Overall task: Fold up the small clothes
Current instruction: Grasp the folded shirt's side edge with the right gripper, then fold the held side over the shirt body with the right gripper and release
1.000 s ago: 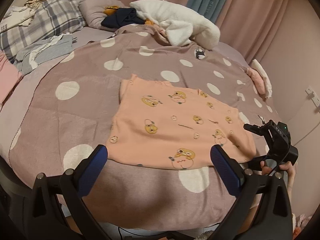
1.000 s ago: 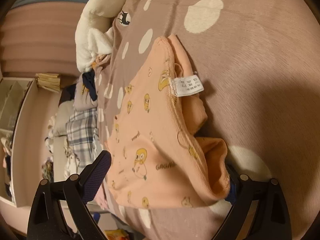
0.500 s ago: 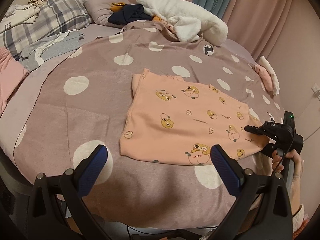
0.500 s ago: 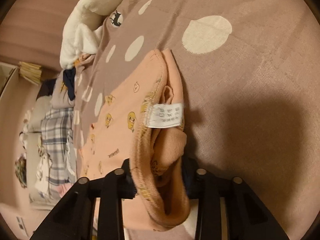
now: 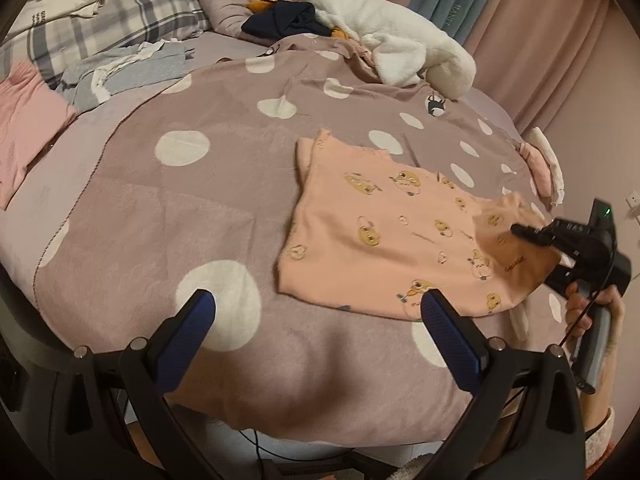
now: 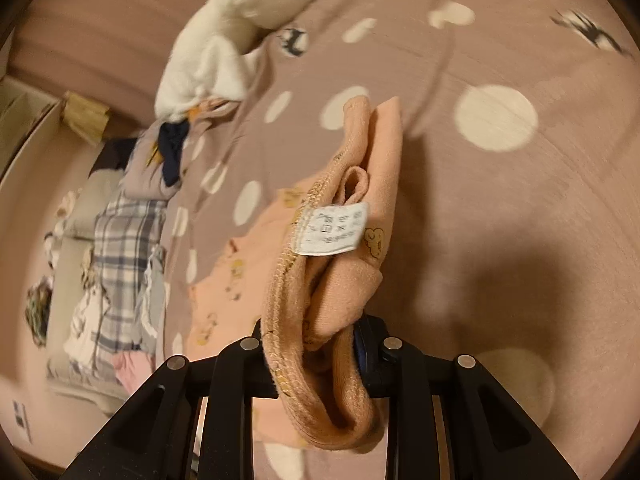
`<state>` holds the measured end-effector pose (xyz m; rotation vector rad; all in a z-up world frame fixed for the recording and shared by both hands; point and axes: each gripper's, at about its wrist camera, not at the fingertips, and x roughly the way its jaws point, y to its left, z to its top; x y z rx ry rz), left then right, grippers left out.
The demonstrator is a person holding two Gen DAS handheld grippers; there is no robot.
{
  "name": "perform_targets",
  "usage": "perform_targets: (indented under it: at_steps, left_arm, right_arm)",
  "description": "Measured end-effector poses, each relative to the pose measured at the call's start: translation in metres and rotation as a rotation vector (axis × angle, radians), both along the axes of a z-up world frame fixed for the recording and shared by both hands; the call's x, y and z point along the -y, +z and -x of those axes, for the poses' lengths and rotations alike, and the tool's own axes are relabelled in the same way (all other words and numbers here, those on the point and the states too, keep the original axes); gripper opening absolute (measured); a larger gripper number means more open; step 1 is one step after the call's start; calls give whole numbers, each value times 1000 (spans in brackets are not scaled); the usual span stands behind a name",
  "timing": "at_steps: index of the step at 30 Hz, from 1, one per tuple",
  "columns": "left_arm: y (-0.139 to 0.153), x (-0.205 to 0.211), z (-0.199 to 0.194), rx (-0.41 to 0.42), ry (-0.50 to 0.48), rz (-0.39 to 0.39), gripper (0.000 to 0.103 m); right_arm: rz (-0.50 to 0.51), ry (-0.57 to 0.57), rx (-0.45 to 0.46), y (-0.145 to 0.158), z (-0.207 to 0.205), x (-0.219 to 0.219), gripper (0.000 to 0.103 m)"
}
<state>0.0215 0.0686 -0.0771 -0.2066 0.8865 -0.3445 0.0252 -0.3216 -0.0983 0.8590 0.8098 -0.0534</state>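
Peach knit of the small garment [image 5: 400,236], spread on the dotted bedspread [image 5: 200,200], is bunched between the right gripper [image 6: 316,344]'s closing jaws and lifted there, so the first fold looks begun; next, carry that edge across toward the empty, spread-jawed left gripper [image 5: 316,312].

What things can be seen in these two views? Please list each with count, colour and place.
small shirt: one, peach with yellow print, on the bedcover, one edge lifted
care label: one, white, on the lifted edge
bedcover: one, mauve with white dots, across the bed
fleece blanket: one, white, far side
dark garment: one, navy, beside the fleece
plaid pillow: one, grey-white, far left
curtains: pink and grey-blue, behind
left gripper: blue pads, open, near edge
right gripper: black, closing on the shirt edge
hand: one, on its handle
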Motion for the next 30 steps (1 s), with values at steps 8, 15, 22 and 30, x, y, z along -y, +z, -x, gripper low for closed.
perform_targets:
  at_steps: [8,15,22,30]
  left_arm:
    - [0,-20,6,-6,24,20,103]
    - [-8,-38,6,-50,70,84,103]
    - [-5,-49,12,-48,84,101,103]
    - [-10,-59,16,-66,91,99,103]
  right_arm:
    - [1,43,17,13,-16,-26,27]
    - [4,85,24,21,-21,-46,27]
    - [-31,108,28,23,-30,-62,27]
    - [-36,137,-13,15,-50,-92,27]
